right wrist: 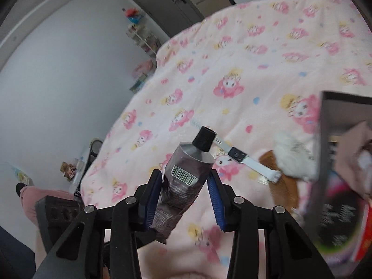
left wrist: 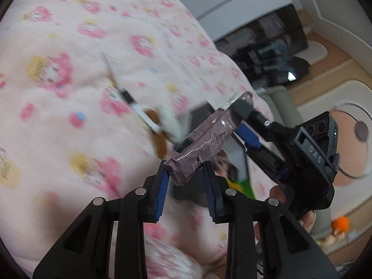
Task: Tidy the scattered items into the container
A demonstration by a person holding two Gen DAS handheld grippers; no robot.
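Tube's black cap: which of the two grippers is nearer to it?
Right. The right gripper clamps the tube just below its black cap; the left gripper holds the crimped far end.

We see soft, even indoor light with no hard shadows. Motion blur smears the pink blanket (left wrist: pixel 69 69) in the left wrist view; the right wrist view is sharper at centre. Fisheye bending curves the edges, and dark corners vignette both.
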